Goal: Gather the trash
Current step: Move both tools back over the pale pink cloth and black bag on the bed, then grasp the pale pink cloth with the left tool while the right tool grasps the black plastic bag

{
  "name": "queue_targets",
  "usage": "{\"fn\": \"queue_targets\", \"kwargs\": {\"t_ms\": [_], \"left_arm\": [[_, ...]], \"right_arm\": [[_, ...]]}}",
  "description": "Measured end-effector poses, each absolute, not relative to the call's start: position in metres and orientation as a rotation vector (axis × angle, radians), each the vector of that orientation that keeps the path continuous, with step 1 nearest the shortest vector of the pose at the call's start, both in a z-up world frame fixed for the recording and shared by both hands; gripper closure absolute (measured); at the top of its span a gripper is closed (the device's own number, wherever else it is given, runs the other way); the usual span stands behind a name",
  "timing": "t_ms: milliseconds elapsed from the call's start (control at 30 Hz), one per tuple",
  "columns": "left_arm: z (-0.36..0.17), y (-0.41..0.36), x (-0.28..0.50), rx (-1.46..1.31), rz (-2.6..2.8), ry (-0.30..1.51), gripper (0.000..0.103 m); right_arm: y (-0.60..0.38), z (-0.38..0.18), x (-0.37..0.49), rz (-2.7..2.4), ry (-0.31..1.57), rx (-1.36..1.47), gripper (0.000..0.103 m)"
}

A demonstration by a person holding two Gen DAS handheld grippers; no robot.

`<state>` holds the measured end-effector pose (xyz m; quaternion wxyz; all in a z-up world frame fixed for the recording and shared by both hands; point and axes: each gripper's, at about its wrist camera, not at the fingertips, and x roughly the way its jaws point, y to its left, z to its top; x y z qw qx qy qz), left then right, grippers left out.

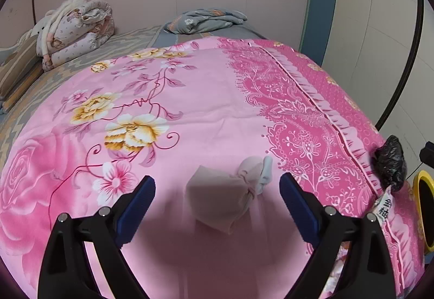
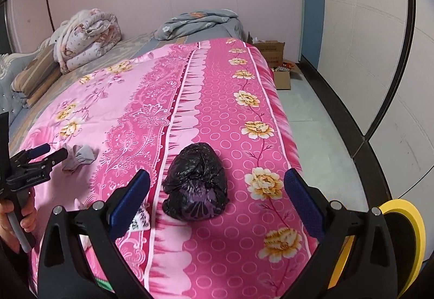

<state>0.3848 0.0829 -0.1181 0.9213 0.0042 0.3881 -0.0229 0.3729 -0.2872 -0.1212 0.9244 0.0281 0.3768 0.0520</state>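
Note:
A small pale knotted bag (image 1: 222, 197) lies on the pink floral bedspread (image 1: 190, 109), between the spread fingers of my left gripper (image 1: 217, 186), which is open and empty. A crumpled black plastic bag (image 2: 196, 186) sits on the darker pink border of the bedspread (image 2: 230, 136); my right gripper (image 2: 217, 185) is open, its blue pads either side of the bag and apart from it. The black bag (image 1: 390, 163) also shows at the right edge of the left wrist view. The left gripper (image 2: 40, 156) and pale bag (image 2: 80, 156) appear at the left of the right wrist view.
Folded quilts (image 1: 73, 30) and a grey blanket (image 1: 203, 19) lie at the bed's far end. A yellow-rimmed bin (image 2: 401, 234) stands on the floor by the bed's near right corner. Cardboard boxes (image 2: 274, 54) sit beyond. A hand (image 2: 10, 220) holds the left gripper's handle.

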Motion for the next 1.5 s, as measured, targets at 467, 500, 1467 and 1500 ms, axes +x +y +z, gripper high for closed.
{"fn": "queue_targets", "kwargs": {"t_ms": [467, 500, 1467, 1500], "left_arm": [[-0.14, 0.076, 0.406, 0.012, -0.075, 0.846, 0.014], [-0.142, 0.074, 0.407, 0.017, -0.077, 0.851, 0.015], [-0.125, 0.068, 0.388, 0.009, -0.078, 0.833, 0.066], [-0.123, 0.069, 0.385, 0.001, -0.08, 0.832, 0.066]], "right_arm": [[-0.283, -0.154, 0.403, 0.075, 0.813, 0.083, 0.009], [-0.283, -0.156, 0.404, 0.077, 0.815, 0.087, 0.009], [-0.287, -0.142, 0.387, 0.157, 0.816, 0.15, 0.09], [-0.287, -0.14, 0.385, 0.158, 0.815, 0.152, 0.09]]}}
